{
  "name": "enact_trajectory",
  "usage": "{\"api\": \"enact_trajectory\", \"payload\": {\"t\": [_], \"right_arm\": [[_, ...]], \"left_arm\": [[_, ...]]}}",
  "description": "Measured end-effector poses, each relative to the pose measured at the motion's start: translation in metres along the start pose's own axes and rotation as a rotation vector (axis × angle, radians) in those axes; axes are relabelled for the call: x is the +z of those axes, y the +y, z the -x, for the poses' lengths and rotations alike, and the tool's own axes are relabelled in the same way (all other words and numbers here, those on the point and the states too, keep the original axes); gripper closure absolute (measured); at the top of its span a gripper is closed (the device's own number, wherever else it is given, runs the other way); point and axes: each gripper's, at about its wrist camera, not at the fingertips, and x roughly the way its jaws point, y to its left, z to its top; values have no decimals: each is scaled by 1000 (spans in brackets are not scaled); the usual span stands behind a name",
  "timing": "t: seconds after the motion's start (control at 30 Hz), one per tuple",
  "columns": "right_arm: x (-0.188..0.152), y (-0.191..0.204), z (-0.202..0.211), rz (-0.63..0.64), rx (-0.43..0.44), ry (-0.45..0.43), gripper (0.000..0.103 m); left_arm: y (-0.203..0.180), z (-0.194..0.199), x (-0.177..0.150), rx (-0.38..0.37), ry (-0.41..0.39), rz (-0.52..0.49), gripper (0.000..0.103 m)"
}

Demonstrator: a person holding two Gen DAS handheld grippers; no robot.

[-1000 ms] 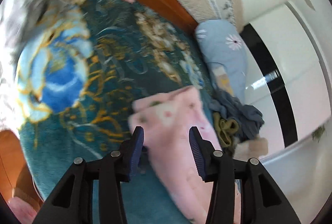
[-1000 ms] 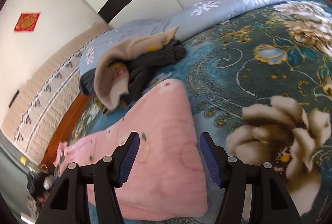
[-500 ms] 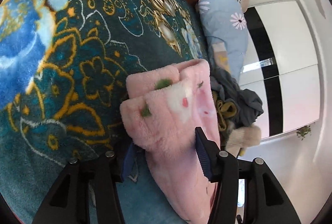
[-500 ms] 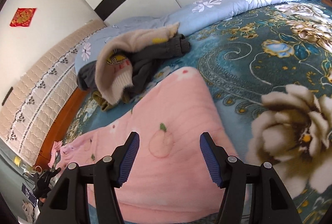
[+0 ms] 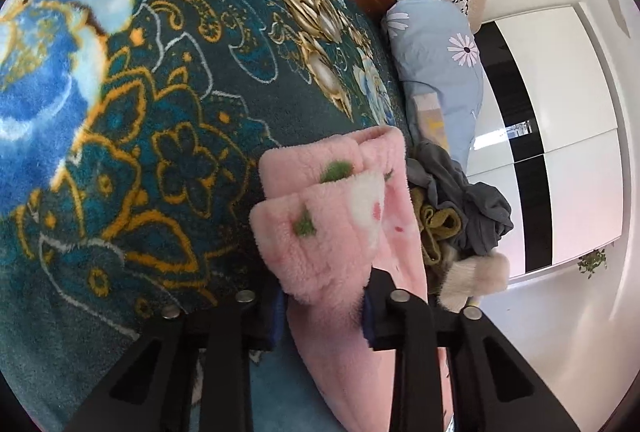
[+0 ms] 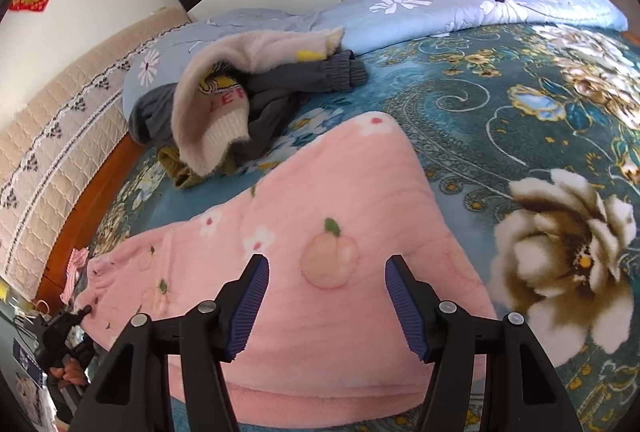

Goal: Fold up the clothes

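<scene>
Your left gripper (image 5: 324,302) closing on pink garment (image 5: 340,224) cuff; right gripper (image 6: 326,306) jaws apart above it. Next: lift cuff, fold across.

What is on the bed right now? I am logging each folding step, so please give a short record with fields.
surface: bed with a teal floral blanket
garment in work: pink fleece garment, lying spread on the blanket
left gripper: jaws closing, a folded edge of the pink garment between them
right gripper: jaws open, above the pink garment, holding nothing
waiting pile: cream sweater over grey clothing, beyond the pink garment
bedding: light blue flowered quilt along the far edge
</scene>
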Motion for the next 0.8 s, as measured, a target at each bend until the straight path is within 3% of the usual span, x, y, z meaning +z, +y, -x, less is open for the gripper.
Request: {"api": "enact_trajectory", "payload": {"t": [0.2, 0.37, 0.6, 0.7, 0.8], "right_arm": [[3, -24, 5, -13, 51, 34, 39], [12, -36, 3, 33, 105, 66, 39], [18, -50, -5, 32, 171, 46, 39], [15, -55, -8, 27, 196, 42, 39], [18, -57, -5, 16, 227, 27, 38]], "left_arm": [[2, 2, -6, 18, -22, -36, 81], [-29, 10, -12, 124, -45, -129, 83], [-119, 20, -25, 200, -56, -307, 83], [-165, 20, -38, 196, -67, -373, 84], [-218, 20, -59, 136, -106, -443, 84]]}}
